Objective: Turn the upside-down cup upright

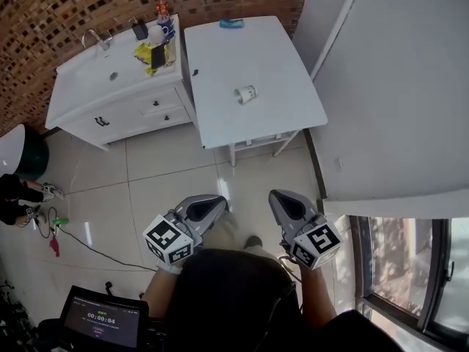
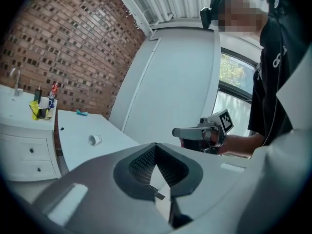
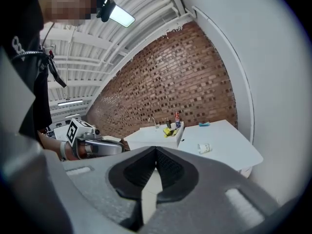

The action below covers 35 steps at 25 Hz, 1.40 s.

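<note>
Fingers of the left gripper and right gripper are clenched, empty; the cup is seen at twelve o'clock, well apart, lying nine-to-three on the counter, neither gripper judged nearer.

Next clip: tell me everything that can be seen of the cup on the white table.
The cup is small and white, with faint darker markings on its wall that are too small to make out. It seems to lie on its side, with its round open mouth turned to the left in the head view. It sits alone near the middle of the white table and touches only the tabletop. Its material cannot be told from here.
</note>
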{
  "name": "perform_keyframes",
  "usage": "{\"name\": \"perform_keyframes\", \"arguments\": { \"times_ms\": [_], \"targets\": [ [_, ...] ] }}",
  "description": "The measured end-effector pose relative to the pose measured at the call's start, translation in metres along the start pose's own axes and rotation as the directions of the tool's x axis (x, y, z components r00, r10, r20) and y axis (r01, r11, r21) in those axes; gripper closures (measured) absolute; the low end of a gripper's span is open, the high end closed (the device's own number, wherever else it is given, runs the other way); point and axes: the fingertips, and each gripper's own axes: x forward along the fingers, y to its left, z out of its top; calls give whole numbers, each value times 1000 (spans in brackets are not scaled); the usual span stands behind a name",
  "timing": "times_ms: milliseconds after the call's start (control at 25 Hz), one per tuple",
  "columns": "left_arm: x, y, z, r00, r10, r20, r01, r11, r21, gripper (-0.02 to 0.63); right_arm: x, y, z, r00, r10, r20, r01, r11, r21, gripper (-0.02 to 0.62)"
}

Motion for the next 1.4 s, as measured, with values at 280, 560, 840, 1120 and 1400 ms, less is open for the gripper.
{"name": "perform_keyframes", "arguments": {
  "times_ms": [280,560,840,1120,1400],
  "targets": [
    [-1,69,38,999,10,31,-10,1000,0,591,61,-7,26,1000,-16,-27,15,999,-36,603],
    [12,100,47,1000,-2,17,2,1000,-19,591,96,-20,26,998,-26,-66,25,1000,-18,603],
    [55,147,50,1000,15,-9,-15,999,-35,591,142,-74,21,996,7,-94,-7,1000,-1,603],
    [101,168,89,999,49,0,-49,998,-33,591,165,-130,32,993,21,-118,-23,1000,-14,603],
    [162,198,111,995,82,-50,-82,997,-10,591,206,-197,32,980,35,-197,-49,997,-65,603]
  ]
}}
